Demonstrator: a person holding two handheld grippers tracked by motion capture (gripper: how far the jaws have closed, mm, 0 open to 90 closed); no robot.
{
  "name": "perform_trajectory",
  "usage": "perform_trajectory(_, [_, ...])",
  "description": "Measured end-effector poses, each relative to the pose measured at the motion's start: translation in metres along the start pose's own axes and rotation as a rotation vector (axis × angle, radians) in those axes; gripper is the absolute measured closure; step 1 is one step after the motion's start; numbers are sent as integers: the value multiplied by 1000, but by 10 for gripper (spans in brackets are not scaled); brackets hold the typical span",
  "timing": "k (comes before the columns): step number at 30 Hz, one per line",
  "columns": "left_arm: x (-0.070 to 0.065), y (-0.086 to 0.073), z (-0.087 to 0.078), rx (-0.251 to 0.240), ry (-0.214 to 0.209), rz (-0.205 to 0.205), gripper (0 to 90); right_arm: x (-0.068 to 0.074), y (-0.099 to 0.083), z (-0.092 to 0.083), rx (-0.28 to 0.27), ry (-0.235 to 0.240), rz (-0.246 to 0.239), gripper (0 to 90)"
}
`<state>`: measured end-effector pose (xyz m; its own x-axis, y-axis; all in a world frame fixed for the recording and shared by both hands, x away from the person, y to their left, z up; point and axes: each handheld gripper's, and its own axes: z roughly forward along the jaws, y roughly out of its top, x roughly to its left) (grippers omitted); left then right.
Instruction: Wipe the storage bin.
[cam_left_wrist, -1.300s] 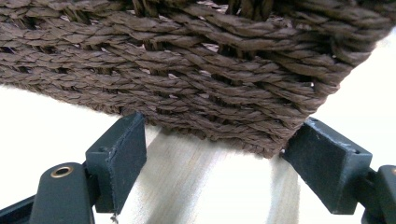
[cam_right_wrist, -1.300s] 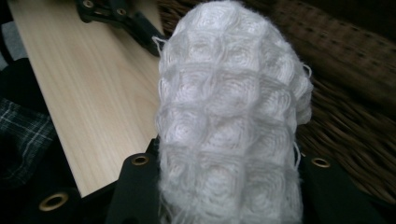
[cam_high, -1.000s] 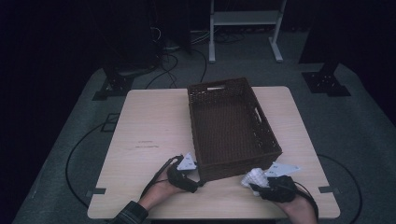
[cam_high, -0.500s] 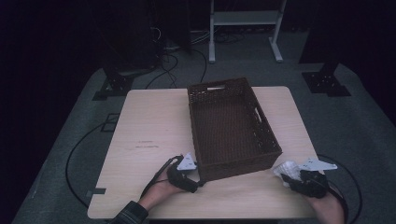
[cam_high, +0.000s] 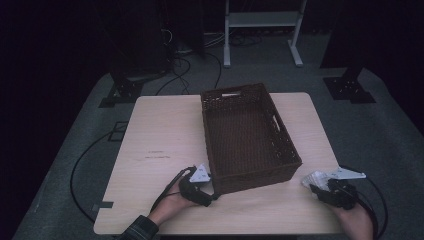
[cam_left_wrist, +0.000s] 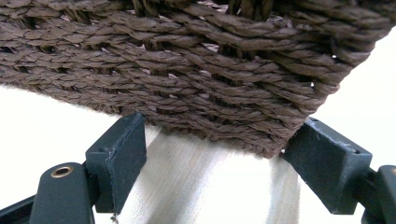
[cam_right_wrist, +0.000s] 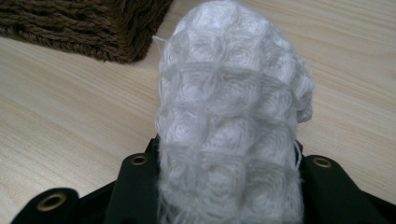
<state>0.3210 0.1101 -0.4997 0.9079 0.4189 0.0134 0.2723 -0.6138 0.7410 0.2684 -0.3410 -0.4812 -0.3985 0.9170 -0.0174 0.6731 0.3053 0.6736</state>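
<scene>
My left tongs (cam_left_wrist: 212, 154) straddle the basket's (cam_high: 247, 135) near corner, pads just touching, steadying it on the tabletop (cam_high: 165, 135). My right tongs (cam_high: 320, 186) clench a white cloth (cam_right_wrist: 229, 121) right of the basket. I should lift it clear over the rim before releasing.

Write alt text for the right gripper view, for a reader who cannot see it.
A white knitted cloth with a bumpy, bubble-like texture stands up between the two black jaws of the right gripper, which clamp it from both sides. Behind it lies a light wooden table, with the corner of a dark brown woven basket at the upper left.
</scene>
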Motion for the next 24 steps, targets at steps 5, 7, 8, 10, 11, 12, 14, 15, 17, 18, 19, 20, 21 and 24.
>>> perform_trajectory(5, [0, 0, 0, 0, 0, 0, 203, -1, -1, 1, 4, 3, 9, 538])
perform_trajectory(7, [0, 0, 0, 1, 0, 1, 203, -1, -2, 1, 1, 2, 7, 518])
perform_trajectory(8, [0, 0, 0, 1, 0, 1, 203, -1, -1, 1, 0, 0, 9, 502])
perform_trajectory(10, [0, 0, 0, 1, 0, 1, 203, -2, -1, 1, 0, 0, 15, 458])
perform_trajectory(11, [0, 0, 0, -3, 0, -4, 203, -2, -1, 0, 1, -1, 27, 423])
perform_trajectory(12, [0, 0, 0, 0, 0, 0, 203, -2, -1, -1, -3, -1, 28, 400])
perform_trajectory(14, [0, 0, 0, 0, 0, 0, 203, -1, -1, -2, -7, 2, 38, 329])
perform_trajectory(15, [0, 0, 0, 0, 0, 0, 203, -1, 0, -3, -11, 2, 41, 299])
perform_trajectory(17, [0, 0, 0, -1, 0, -1, 203, -1, 1, -7, -35, 0, 48, 248])
perform_trajectory(18, [0, 0, 0, 0, 0, 0, 203, -1, 1, -10, -50, 2, 54, 233])
perform_trajectory(19, [0, 0, 0, 1, 0, 1, 203, -1, 2, -13, -62, 6, 61, 225])
perform_trajectory(20, [0, 0, 0, 0, 0, 0, 203, 0, 4, -17, -78, 7, 60, 220])
perform_trajectory(21, [0, 0, 0, 0, 0, -1, 202, 1, 5, -20, -89, 2, 53, 216])
perform_trajectory(24, [0, 0, 0, 1, 1, -1, 199, 5, 8, -26, -109, 7, 46, 216])
